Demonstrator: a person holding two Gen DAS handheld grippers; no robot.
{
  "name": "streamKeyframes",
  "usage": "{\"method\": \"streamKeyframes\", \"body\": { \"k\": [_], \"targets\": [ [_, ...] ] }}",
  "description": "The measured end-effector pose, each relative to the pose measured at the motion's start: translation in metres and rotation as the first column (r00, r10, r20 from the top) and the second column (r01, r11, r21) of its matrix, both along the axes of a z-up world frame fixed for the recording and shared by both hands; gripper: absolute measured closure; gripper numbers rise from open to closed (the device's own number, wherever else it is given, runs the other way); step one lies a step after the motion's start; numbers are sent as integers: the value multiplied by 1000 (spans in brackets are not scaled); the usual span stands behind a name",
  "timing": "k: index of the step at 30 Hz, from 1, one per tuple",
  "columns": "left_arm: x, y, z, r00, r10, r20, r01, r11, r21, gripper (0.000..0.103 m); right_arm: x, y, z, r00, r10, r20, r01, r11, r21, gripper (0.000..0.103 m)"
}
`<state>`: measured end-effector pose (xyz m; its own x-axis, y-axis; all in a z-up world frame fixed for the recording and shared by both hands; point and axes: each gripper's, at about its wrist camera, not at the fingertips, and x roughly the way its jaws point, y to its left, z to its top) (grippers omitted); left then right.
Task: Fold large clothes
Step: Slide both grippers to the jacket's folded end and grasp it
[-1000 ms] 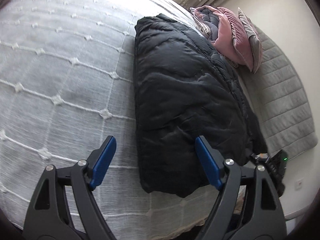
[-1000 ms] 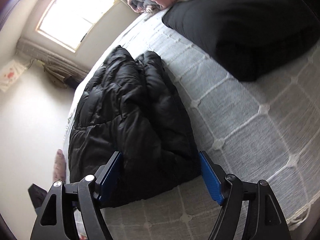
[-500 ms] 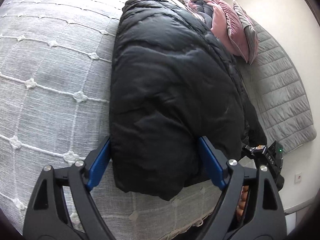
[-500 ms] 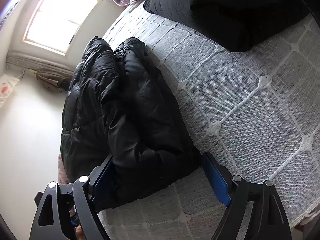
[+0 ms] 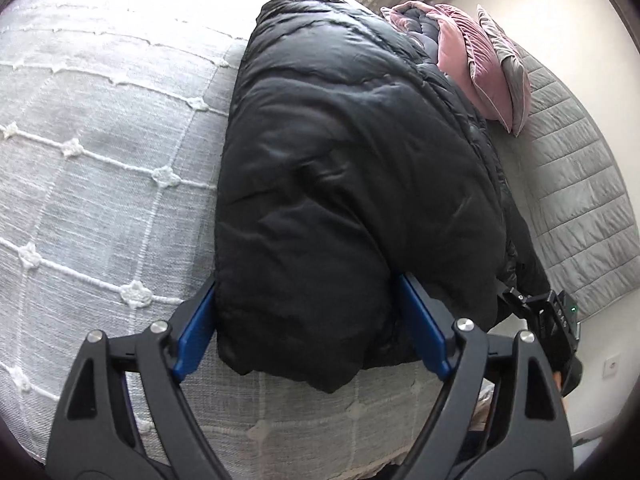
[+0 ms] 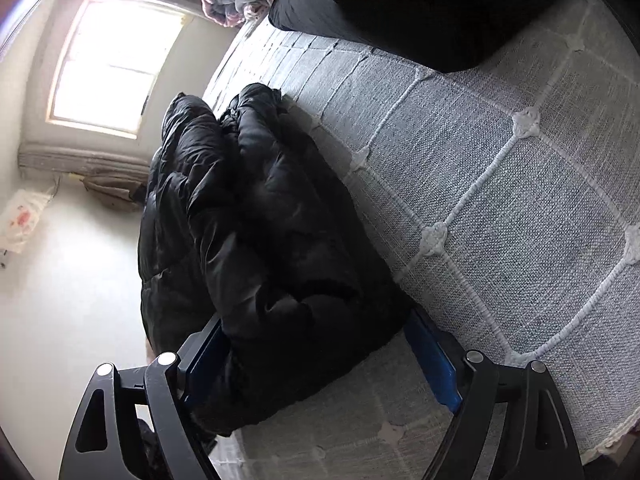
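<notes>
A black puffer jacket (image 5: 352, 184) lies folded into a thick bundle on the bed, on a pale grey bedspread (image 5: 100, 168) crossed by white stitched lines with small knots. In the left wrist view the bundle runs lengthwise away from the camera, its near end bulging toward the bed's edge. The left gripper (image 5: 310, 332) has its jaws spread wide around that near end: the blue pads (image 5: 196, 332) stand on either side of the padded fabric, close against it, with no clear squeeze showing.

In the right wrist view a crumpled black padded mass (image 6: 256, 248) lies along the bed's edge, and a second dark folded shape (image 6: 400, 4) sits farther up the bedspread (image 6: 520, 200); whether the two are one garment cannot be told. The right gripper (image 6: 320, 360) also stands wide open, its pads flanking the near corner of the crumpled mass, one pad half hidden behind the fabric.

Beyond the jacket, pink cushions (image 5: 472, 60) lean near the head of the bed, beside a grey quilted headboard (image 5: 580, 200). A bright window (image 6: 116, 64) lights the pale wall (image 6: 68, 300) past the bed.
</notes>
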<state>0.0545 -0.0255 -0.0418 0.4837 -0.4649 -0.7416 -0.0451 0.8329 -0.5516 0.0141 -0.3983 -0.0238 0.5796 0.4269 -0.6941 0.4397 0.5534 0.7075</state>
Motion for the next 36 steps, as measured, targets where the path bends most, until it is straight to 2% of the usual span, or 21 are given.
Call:
{"method": "streamKeyframes", "body": {
  "k": [4, 9, 15, 19, 27, 30, 32, 34, 36],
  "targets": [
    [1, 1, -3, 1000, 12, -29, -13, 999, -44, 20, 6, 2, -7, 1000, -14, 13, 14, 1000, -9, 15],
    [-5, 1, 0, 999, 16, -34, -18, 999, -46, 26, 11, 11, -15, 999, -27, 36, 26, 999, 25, 15],
    [-3, 14, -10, 996, 23, -82, -34, 990, -135, 32, 16, 13, -27, 999, -22, 44, 19, 997, 71, 15],
    [-5, 13, -10, 997, 32, -66, -40, 992, -118, 33, 23, 16, -30, 999, -28, 46, 25, 998, 58, 15],
    [-8, 17, -14, 996, 19, -89, -31, 991, -131, 33, 35, 24, -31, 997, -51, 49, 51, 999, 9, 15],
    [-7, 13, -13, 997, 15, -74, -23, 993, -114, 40, 44, 31, -29, 998, -49, 46, 49, 999, -1, 15],
    [-8, 10, -10, 998, 15, -63, -21, 994, -106, 45, 50, 33, -26, 998, -39, 46, 40, 999, -20, 17],
    [-9, 10, -8, 999, 13, -51, -18, 995, -101, 50, 55, 39, -22, 998, -17, 66, 19, 1000, -22, 42],
    [-9, 10, -6, 999, 14, -45, -18, 995, -100, 55, 59, 46, -19, 996, 15, 86, -12, 999, -32, 52]
  ]
}}
